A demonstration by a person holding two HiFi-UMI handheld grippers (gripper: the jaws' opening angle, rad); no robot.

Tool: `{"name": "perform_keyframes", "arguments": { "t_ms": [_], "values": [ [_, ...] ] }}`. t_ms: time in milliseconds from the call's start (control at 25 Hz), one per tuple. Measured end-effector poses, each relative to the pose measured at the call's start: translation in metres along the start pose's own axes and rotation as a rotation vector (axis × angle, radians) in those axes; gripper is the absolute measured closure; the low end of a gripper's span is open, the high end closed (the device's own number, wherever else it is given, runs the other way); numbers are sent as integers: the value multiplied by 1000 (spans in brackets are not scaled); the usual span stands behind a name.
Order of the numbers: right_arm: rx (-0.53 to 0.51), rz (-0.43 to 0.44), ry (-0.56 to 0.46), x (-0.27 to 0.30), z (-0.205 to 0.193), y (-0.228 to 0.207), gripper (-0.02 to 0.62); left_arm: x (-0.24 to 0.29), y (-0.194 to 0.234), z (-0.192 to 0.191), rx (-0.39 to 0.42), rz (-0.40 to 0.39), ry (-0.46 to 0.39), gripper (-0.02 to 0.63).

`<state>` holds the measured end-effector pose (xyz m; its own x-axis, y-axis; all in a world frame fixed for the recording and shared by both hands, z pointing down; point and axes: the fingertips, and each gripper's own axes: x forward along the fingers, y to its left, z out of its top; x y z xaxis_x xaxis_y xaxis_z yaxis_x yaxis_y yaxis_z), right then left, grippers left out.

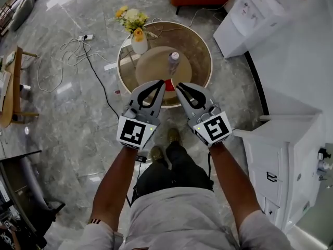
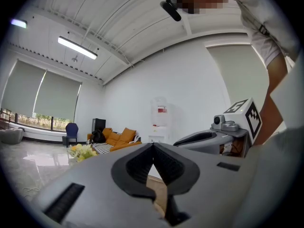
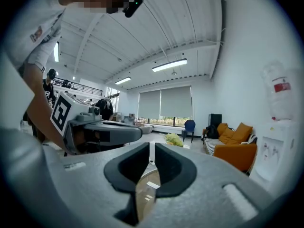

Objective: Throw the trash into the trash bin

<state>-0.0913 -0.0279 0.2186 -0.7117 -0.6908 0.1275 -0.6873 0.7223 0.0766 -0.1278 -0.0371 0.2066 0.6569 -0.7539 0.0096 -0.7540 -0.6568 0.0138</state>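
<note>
Head view: the left gripper (image 1: 157, 86) and right gripper (image 1: 180, 87) are side by side at frame centre, over the near edge of a round table (image 1: 201, 48). A plastic bottle (image 1: 174, 61) sits mid-table, just above them.

Left gripper view: fingers (image 2: 137, 167) pressed together, empty.

Right gripper view: fingers (image 3: 172, 167) a thin slit apart, nothing between.

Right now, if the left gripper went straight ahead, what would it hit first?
Likely the bottle on the table, though the left gripper may be high enough to pass over it.
</note>
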Motion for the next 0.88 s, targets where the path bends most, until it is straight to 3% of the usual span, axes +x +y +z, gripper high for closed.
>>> {"name": "perform_keyframes", "arguments": {
  "t_ms": [440,880],
  "values": [
    [52,10,42,30,-80,-53,465,49,22,-70,-29,75,116,606],
    [105,-14,119,62,-161,-94,331,80,40,-124,-61,112,150,606]
  ]
}}
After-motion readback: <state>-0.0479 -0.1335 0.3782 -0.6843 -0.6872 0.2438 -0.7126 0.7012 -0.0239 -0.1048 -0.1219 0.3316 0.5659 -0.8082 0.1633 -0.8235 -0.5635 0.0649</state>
